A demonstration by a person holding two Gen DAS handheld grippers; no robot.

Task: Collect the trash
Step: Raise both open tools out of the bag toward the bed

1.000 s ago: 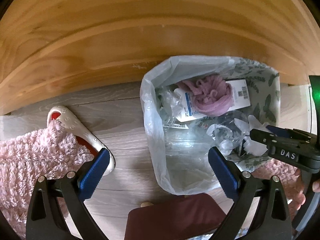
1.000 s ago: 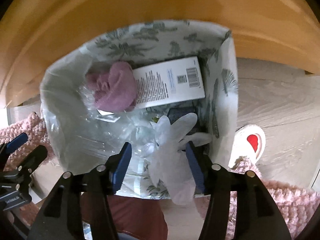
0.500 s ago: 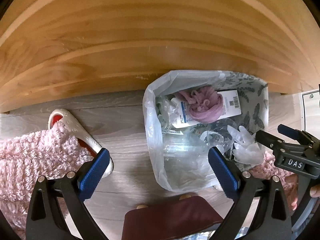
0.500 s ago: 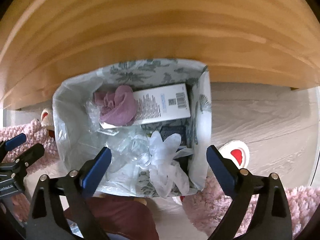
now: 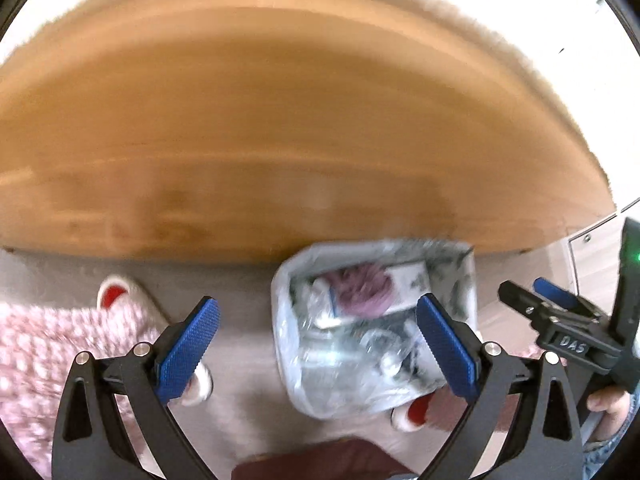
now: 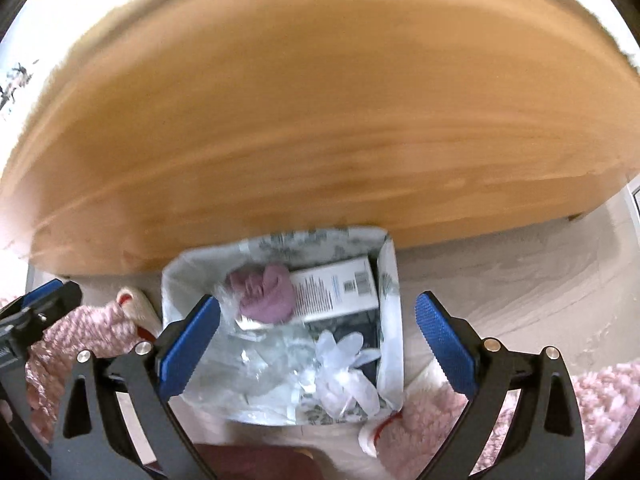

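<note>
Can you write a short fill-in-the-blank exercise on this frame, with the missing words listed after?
1. Both the left claw and the right claw are ____.
2. The disposable glove lies ____ the trash bin.
3. The white box touches a bundle of ____ cloth.
4. The bin stands on the floor against a ____ panel.

Missing words: open; inside; purple; wooden

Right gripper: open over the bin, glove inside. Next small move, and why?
Probably lift the right gripper clear of the trash bin and go look for another piece. Its jaws stand wide with nothing between them, the white glove lies inside the liner with the box and purple cloth, and the left gripper is empty too.
</note>
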